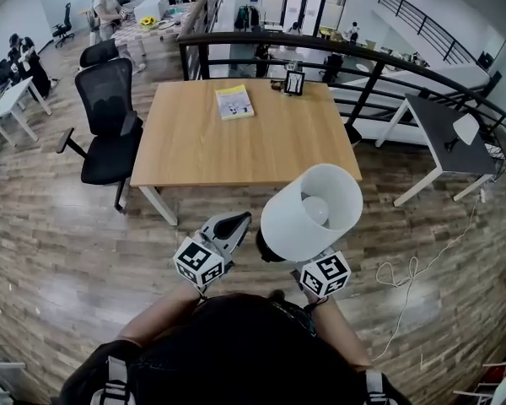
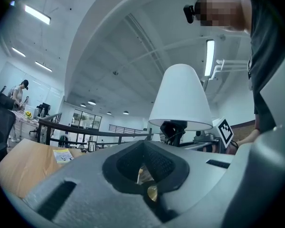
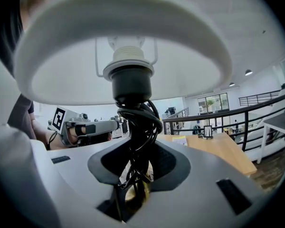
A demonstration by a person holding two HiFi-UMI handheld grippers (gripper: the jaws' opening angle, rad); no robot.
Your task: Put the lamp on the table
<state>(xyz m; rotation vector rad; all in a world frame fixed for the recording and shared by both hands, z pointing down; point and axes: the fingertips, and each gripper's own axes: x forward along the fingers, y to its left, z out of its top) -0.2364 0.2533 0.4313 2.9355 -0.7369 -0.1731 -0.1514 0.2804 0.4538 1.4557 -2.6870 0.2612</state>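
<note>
The lamp (image 1: 312, 212) has a white shade, a black socket and a black cord coiled round its stem (image 3: 135, 127). My right gripper (image 3: 135, 175) is shut on that stem and holds the lamp upright over the wooden floor, just short of the table's near edge. In the head view the shade hides its jaws. The wooden table (image 1: 261, 146) lies ahead. My left gripper (image 1: 240, 219) hangs beside the lamp on its left, jaws together and empty. From the left gripper view the lamp (image 2: 180, 99) stands to the right.
A yellow booklet (image 1: 234, 102) and a small black frame (image 1: 294, 83) lie at the table's far side. A black office chair (image 1: 110, 125) stands left of the table. A dark railing (image 1: 363, 57) curves behind it, a grey desk (image 1: 451, 133) is at the right, and a white cable (image 1: 405, 277) lies on the floor.
</note>
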